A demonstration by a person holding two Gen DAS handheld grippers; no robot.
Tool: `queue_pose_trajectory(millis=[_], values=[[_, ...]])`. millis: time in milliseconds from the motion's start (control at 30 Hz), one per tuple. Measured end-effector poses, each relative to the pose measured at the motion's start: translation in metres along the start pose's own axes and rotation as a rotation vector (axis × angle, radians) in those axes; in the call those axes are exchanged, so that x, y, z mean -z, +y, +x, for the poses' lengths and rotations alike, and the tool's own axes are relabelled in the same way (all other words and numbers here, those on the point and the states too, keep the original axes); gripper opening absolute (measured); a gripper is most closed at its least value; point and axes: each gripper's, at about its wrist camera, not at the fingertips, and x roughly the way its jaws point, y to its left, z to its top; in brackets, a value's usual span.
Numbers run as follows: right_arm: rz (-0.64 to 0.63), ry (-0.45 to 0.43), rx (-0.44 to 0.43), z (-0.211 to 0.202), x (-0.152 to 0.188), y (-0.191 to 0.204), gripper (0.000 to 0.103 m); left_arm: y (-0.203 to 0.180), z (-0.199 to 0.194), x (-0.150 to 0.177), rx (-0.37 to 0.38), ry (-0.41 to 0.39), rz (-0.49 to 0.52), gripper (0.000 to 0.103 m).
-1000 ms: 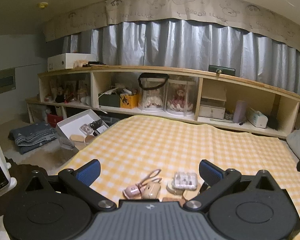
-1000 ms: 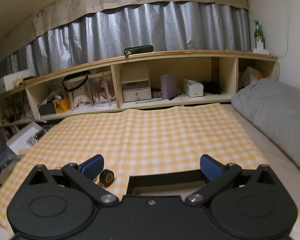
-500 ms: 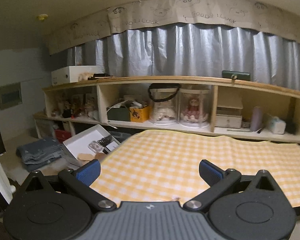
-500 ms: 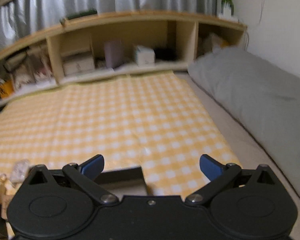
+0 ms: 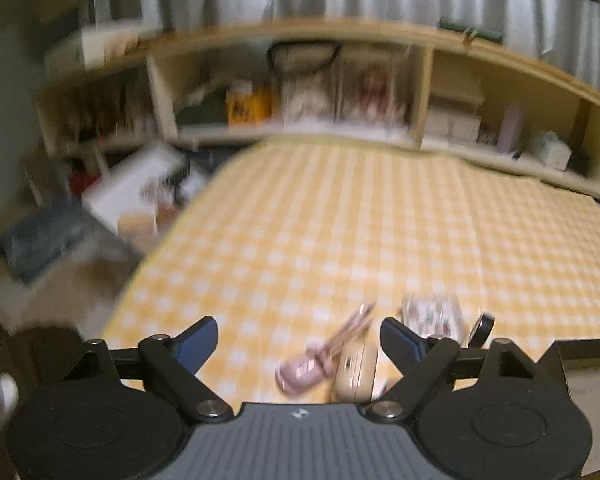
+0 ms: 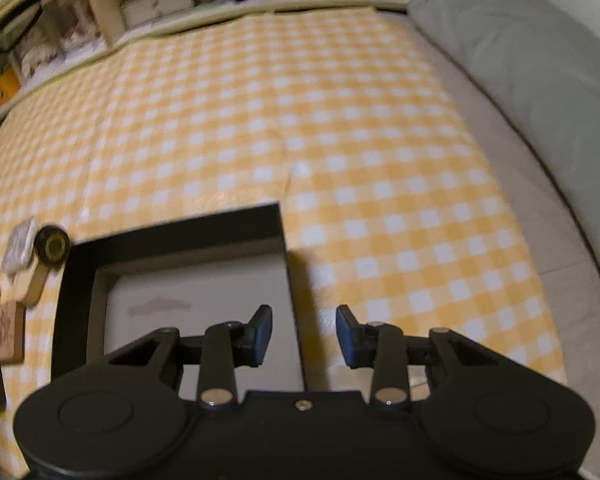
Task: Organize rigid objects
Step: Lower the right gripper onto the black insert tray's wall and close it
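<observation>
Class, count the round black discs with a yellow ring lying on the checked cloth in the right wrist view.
1. The black disc lies at the far left corner of the black tray, touching its rim. Others may be hidden beyond the frame's left edge.

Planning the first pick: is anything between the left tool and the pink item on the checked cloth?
Nothing visible blocks it. The left tool is open above the cloth, and the pink item lies just ahead between its fingers, touching a beige case on its right side.

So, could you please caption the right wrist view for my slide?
Right gripper, partly closed and empty, straddles the right wall of a black tray on yellow checked cloth.
</observation>
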Motion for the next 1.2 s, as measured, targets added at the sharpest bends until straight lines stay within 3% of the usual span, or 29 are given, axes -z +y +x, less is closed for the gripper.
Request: queue_pose_trajectory(millis=[67, 133, 200, 367, 467, 600, 733, 767, 833, 900, 1200], values=[[-0.007, 0.046, 0.008, 0.008, 0.001, 0.003, 0.024, 0.011, 0.008, 0.002, 0.013, 0.05, -0.05, 0.082], [-0.001, 0.078, 0.013, 0.016, 0.006, 0.003, 0.008, 0.019, 0.013, 0.005, 0.006, 0.076, -0.083, 0.08], [0.008, 0.098, -0.006, 0.021, 0.01, 0.003, 0.004, 0.022, 0.013, 0.006, 0.002, 0.087, -0.097, 0.08], [-0.06, 0.106, 0.036, 0.026, 0.012, 0.003, 0.004, 0.021, 0.013, 0.01, -0.001, 0.108, -0.084, 0.08], [-0.106, 0.111, 0.067, 0.032, 0.013, 0.017, 0.005, 0.021, 0.026, 0.008, -0.002, 0.166, -0.073, 0.066], [-0.132, 0.111, 0.091, 0.03, 0.021, 0.045, 0.005, 0.026, 0.048, 0.013, 0.022, 0.303, -0.07, 0.052], [-0.13, 0.112, 0.089, 0.03, 0.02, 0.043, 0.005, 0.03, 0.072, 0.023, 0.055, 0.454, -0.094, 0.039], [-0.133, 0.112, 0.09, 0.03, 0.018, 0.039, 0.005, 0.03, 0.076, 0.026, 0.067, 0.479, -0.099, 0.035], [-0.137, 0.112, 0.092, 0.031, 0.019, 0.039, 0.006, 0.03, 0.081, 0.03, 0.079, 0.515, -0.104, 0.018], [-0.133, 0.115, 0.089, 0.031, 0.017, 0.034, 0.006, 0.028, 0.082, 0.03, 0.064, 0.518, -0.09, 0.012], [-0.134, 0.12, 0.089, 0.03, 0.016, 0.034, 0.006, 0.026, 0.082, 0.03, 0.05, 0.527, -0.072, 0.013]])
